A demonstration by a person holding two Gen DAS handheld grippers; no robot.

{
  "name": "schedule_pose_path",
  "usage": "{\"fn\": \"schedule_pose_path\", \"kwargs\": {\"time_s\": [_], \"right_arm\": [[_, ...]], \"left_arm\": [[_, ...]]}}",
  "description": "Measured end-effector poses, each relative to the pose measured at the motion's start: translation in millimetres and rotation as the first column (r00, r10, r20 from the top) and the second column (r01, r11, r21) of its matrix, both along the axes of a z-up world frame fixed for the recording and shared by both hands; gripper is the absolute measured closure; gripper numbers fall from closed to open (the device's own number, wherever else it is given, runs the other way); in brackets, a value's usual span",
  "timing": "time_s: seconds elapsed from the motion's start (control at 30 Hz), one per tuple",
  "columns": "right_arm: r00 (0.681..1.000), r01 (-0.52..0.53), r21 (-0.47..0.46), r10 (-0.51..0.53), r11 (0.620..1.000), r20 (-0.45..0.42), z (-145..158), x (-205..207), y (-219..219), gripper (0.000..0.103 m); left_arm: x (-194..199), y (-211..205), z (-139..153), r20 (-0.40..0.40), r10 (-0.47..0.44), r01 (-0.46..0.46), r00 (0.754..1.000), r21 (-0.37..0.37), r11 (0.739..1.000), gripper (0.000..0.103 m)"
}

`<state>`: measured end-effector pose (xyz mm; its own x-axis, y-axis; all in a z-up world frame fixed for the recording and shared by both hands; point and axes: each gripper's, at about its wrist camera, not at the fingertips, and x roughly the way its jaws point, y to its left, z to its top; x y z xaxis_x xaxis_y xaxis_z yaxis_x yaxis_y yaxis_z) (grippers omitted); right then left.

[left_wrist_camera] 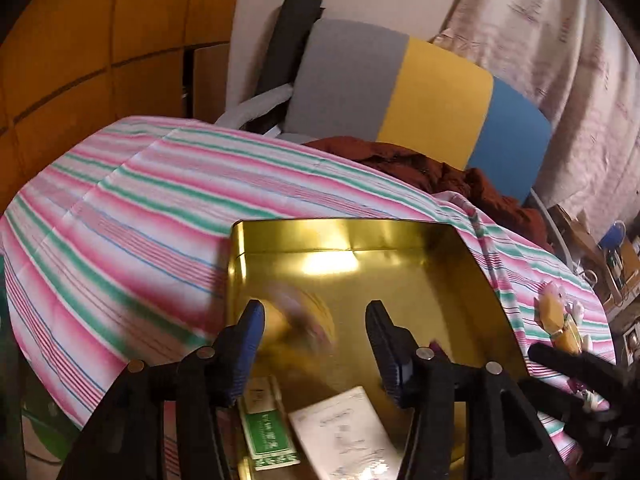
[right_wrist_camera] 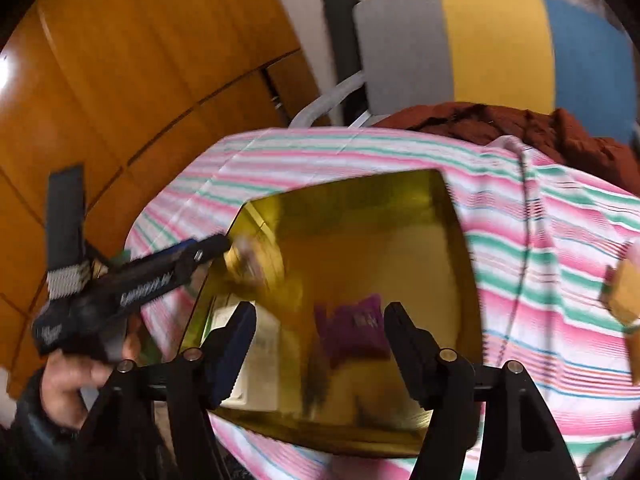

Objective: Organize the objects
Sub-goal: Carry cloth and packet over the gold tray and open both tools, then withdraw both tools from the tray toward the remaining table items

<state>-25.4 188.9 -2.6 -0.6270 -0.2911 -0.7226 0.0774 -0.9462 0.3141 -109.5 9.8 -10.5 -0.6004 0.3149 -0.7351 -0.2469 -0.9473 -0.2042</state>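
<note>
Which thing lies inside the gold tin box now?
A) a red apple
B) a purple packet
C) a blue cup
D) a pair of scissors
B: in the right wrist view, a purple packet lies on the floor of the gold tin box; no apple, scissors or cup shows inside the box.

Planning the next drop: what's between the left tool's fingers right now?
A blurred yellowish object, seemingly falling into the gold tin, shows in the left tool's open gap in the left wrist view. Its identity is unclear.

Blurred yellow item [left_wrist_camera: 304,320] inside tin [left_wrist_camera: 472,264]
</note>
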Motion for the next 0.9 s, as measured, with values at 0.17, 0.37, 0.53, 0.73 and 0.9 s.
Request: {"fn": "schedule_pose_path", "kwargs": {"time_s": [0.17,0.37,0.53,0.73,0.9], "right_arm": [[1.000,-0.003,0.079,0.002,0.997,0.015,-8.5,9.9,-13.8,0.028],[0.999,0.036,0.115,-0.035,0.993,-0.005,-6.9,21.5,-11.3,0.018],[0.995,0.086,0.150,-0.079,0.985,-0.056,2.4,32.1,-10.5,0.014],[0.981,0.163,0.208,-0.135,0.964,-0.141,17.1,47.5,-1.8,0.007],[0.973,0.197,0.212,-0.165,0.957,-0.160,21.6,56.4,8.8,0.006]], "left_arm": [[8.0,-12.2,-5.6,0.006,0.033,-0.033,0.999,0.030,0.999,0.050],[28.3,-9.2,2.2,-0.048,0.036,-0.035,0.998,0.016,0.999,0.050],[42.5,-4.5,16.0,-0.100,0.023,-0.024,0.995,-0.009,1.000,0.050],[59.8,8.8,27.0,-0.153,-0.013,0.008,0.988,-0.037,0.999,0.050],[70.8,25.1,27.3,-0.157,-0.073,0.066,0.985,-0.049,0.997,0.050]]}}
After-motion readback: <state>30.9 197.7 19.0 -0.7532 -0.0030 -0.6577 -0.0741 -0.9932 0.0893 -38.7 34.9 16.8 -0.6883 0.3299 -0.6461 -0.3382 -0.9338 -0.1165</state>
